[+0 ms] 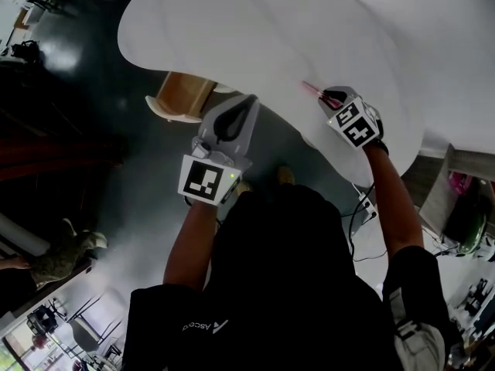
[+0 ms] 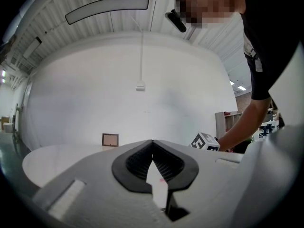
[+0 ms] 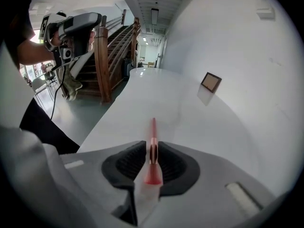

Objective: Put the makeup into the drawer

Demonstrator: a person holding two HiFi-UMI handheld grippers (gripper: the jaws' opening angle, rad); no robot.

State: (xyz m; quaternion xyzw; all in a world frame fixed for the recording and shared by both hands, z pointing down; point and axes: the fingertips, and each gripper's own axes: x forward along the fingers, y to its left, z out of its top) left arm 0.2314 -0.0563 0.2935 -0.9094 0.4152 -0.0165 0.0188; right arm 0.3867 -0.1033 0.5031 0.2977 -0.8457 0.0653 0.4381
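Clenched in right gripper [image 3: 152, 148]: slim pink makeup stick [image 3: 153, 129] with coppery band, pointing out over white round table [image 3: 142, 99]. Shut on nothing, just off the table edge: left gripper [image 2: 152, 146]. Might pivot or slip free if the squeeze eases, being thin, smooth and tapered. No drawer in view.

Two grippers: left gripper [image 1: 246, 105], with right gripper [image 1: 331, 97] at three o'clock from it. Two marker cubes [image 1: 206, 179], one on each. One pink makeup stick [image 3: 153, 127]. One white table [image 1: 271, 29]. One picture frame [image 3: 211, 82]. One wooden chair [image 1: 184, 93], at ten o'clock from the left gripper. One staircase [image 3: 114, 42].
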